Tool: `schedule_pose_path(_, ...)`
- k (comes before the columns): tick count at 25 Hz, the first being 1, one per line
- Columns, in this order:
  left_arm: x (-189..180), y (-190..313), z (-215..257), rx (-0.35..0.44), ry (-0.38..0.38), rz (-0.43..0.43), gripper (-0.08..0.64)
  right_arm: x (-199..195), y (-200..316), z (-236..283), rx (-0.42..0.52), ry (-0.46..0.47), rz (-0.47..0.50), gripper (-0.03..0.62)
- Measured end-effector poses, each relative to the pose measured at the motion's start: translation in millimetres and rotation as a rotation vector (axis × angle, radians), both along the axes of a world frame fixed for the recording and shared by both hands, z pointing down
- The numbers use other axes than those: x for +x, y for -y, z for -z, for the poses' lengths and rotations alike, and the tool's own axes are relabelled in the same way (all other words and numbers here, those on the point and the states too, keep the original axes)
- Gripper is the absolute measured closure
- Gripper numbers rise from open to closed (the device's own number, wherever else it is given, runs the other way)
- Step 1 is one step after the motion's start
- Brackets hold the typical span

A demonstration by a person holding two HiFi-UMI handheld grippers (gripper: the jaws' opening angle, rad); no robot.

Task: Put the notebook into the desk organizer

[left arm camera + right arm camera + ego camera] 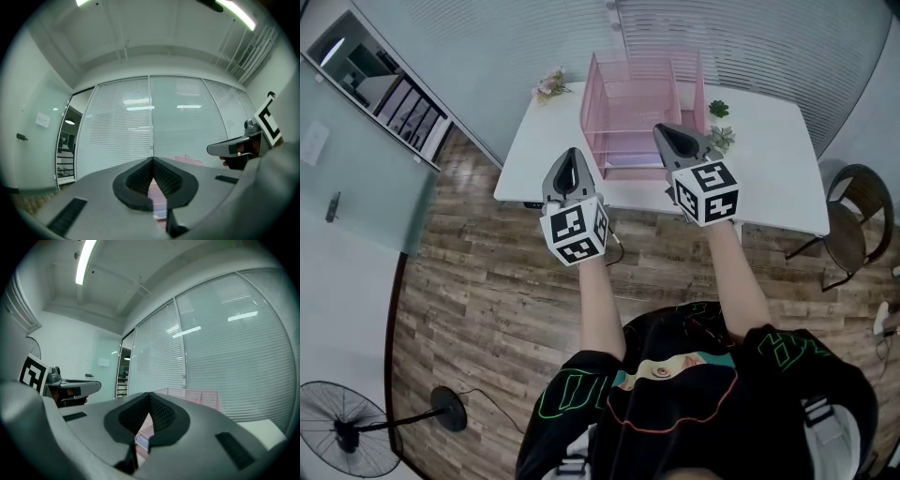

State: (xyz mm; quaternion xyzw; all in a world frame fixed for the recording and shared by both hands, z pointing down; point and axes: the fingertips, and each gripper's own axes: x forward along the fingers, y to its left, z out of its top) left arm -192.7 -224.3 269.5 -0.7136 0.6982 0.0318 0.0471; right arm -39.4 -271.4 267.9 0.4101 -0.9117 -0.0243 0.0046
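Note:
A pink wire desk organizer stands at the back of a white table. A flat pale lilac thing, perhaps the notebook, lies low inside the organizer; through the right jaws it shows as a pale patch. My left gripper is held up over the table's front edge, shut and empty. My right gripper hangs in front of the organizer's right half, also shut with nothing in it. In the gripper views the left jaws and right jaws meet at the tip, and both point at the blinds.
A small green plant stands right of the organizer, and dried flowers lie at the table's back left. A dark chair stands to the right of the table. A floor fan stands on the wooden floor at lower left.

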Motion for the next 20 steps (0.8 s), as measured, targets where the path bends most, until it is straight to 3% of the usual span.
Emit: schedule_pose_path(20,12,25,-14,-0.026,-0.004,-0.033,0.561,10,17,-6,0.015,-0.010,-0.015,0.589)
